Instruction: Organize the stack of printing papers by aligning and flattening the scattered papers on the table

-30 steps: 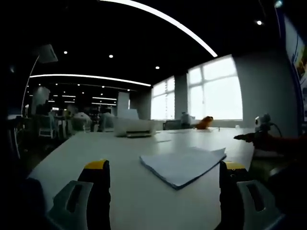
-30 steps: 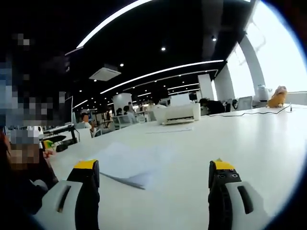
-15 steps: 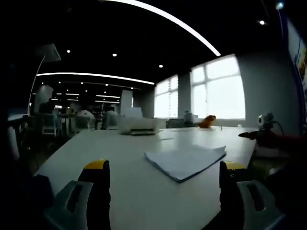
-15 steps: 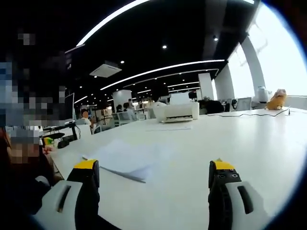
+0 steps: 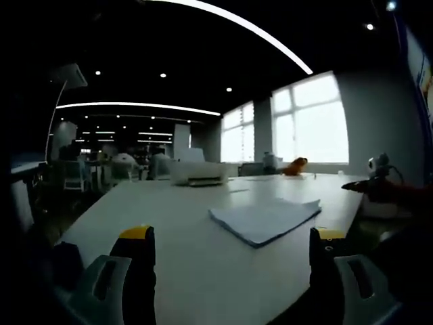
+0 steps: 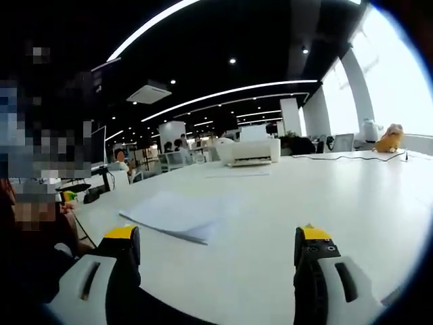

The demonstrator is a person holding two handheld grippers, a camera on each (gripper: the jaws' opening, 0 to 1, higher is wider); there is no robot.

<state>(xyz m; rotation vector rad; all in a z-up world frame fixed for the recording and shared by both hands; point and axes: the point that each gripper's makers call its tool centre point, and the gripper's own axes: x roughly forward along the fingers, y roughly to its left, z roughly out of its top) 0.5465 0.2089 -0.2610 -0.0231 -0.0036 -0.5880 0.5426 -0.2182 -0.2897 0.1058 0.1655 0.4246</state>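
Observation:
A stack of white printing papers (image 5: 265, 219) lies on the white table (image 5: 183, 223), its sheets slightly fanned at the edges. My left gripper (image 5: 231, 237) is open, low near the table's edge, with the stack ahead and a little right between its yellow-tipped jaws. In the right gripper view the same stack of papers (image 6: 177, 213) lies ahead to the left on the table (image 6: 318, 196). My right gripper (image 6: 214, 237) is open too, with nothing between its jaws.
A white printer (image 5: 197, 173) stands at the far side of the table, also the printer (image 6: 249, 153). A loose sheet (image 6: 233, 174) lies near it. An orange plush toy (image 6: 391, 137) and a cable (image 6: 352, 159) sit by the windows. A person's sleeve (image 5: 399, 196) is at right.
Both cameras have drawn back and dropped toward the table's near edge, so the paper stack looks farther off. The papers themselves have not moved. Both grippers stay open.

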